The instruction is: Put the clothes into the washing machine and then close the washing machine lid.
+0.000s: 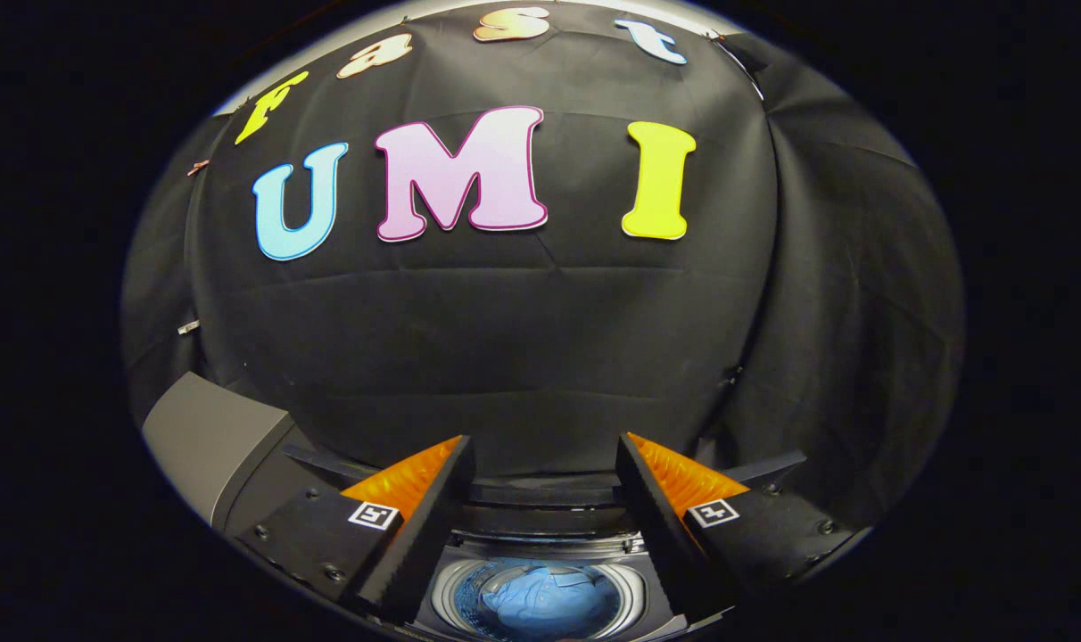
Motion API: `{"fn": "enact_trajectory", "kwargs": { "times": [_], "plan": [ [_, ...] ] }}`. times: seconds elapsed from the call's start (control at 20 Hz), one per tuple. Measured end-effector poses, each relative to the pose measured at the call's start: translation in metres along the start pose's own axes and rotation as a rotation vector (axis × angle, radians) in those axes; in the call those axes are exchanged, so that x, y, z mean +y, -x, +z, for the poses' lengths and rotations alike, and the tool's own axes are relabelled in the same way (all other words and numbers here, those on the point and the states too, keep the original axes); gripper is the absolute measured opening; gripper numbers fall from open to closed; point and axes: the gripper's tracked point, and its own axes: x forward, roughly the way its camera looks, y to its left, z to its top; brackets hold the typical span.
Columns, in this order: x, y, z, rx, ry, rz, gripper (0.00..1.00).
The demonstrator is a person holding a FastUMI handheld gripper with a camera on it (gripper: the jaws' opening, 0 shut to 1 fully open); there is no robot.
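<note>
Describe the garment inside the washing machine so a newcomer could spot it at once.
Find the washing machine below the black cloth wall. Look into its round drum, seen between the open gripper jaws. The light blue garment lies crumpled there, the sole soft thing.

- You see the black cloth wall point(523, 357) fill the back, with soft folds.
- To your right a second cloth panel point(853, 312) meets it at a corner.
- Light is dim and even.
</note>
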Motion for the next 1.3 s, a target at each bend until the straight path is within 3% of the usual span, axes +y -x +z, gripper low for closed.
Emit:
{"fn": "enact_trajectory", "kwargs": {
  "times": [1.3],
  "plan": [
    [0.002,0.06,-0.05,0.037,0.01,0.012,1.0]
  ]
}}
